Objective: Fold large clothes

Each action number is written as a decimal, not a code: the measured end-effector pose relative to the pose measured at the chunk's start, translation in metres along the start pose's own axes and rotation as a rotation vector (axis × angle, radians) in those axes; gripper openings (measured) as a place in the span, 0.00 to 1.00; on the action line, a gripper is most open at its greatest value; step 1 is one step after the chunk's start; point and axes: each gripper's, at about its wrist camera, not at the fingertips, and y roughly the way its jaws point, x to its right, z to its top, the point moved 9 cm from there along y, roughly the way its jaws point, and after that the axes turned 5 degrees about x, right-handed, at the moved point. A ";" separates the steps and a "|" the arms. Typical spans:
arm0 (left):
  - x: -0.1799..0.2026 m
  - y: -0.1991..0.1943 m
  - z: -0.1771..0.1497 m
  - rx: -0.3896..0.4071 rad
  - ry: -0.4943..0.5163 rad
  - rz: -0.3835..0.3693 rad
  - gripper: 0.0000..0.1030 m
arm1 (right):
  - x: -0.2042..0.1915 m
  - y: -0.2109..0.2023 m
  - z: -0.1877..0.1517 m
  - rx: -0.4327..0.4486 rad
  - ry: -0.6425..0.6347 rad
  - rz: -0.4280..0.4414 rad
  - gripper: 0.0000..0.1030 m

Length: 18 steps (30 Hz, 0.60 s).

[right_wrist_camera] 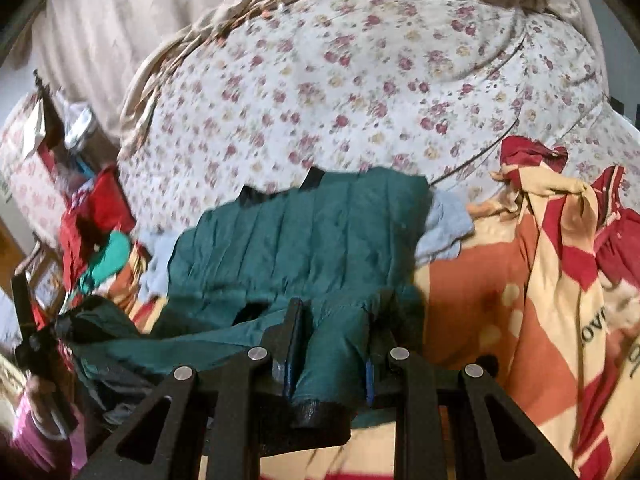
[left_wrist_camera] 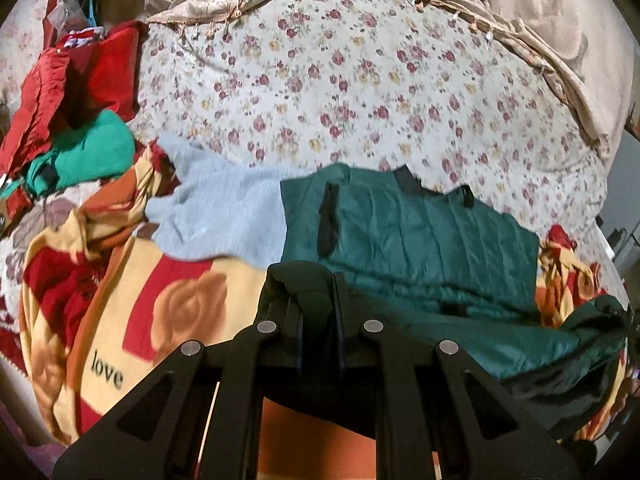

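A dark green quilted jacket [left_wrist_camera: 420, 224] lies spread on the bed, its far part flat and its near edge lifted and stretched between both grippers. My left gripper [left_wrist_camera: 320, 292] is shut on a dark fold of that near edge, which drapes over its left finger. In the right wrist view the same jacket [right_wrist_camera: 304, 240] runs toward me, and my right gripper [right_wrist_camera: 332, 332] is shut on a green sleeve end with a black cuff. The left gripper [right_wrist_camera: 40, 340] shows at the far left, held by a hand in a pink sleeve.
A pale grey-blue garment [left_wrist_camera: 224, 208] lies under the jacket. Beneath both is a red, orange and cream blanket [left_wrist_camera: 180, 300] on a floral sheet [left_wrist_camera: 340, 80]. Red and teal clothes [left_wrist_camera: 80, 120] are piled at the left. Beige drapery [left_wrist_camera: 540, 20] borders the far side.
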 end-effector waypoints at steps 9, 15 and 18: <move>0.011 0.062 0.048 0.012 0.007 0.077 0.10 | 0.014 0.054 0.054 0.014 -0.007 -0.072 0.22; 0.012 0.107 0.079 0.023 -0.003 0.132 0.10 | 0.036 0.095 0.089 0.011 0.022 -0.113 0.22; 0.017 0.133 0.089 0.009 0.013 0.163 0.10 | 0.046 0.118 0.100 0.001 0.042 -0.120 0.22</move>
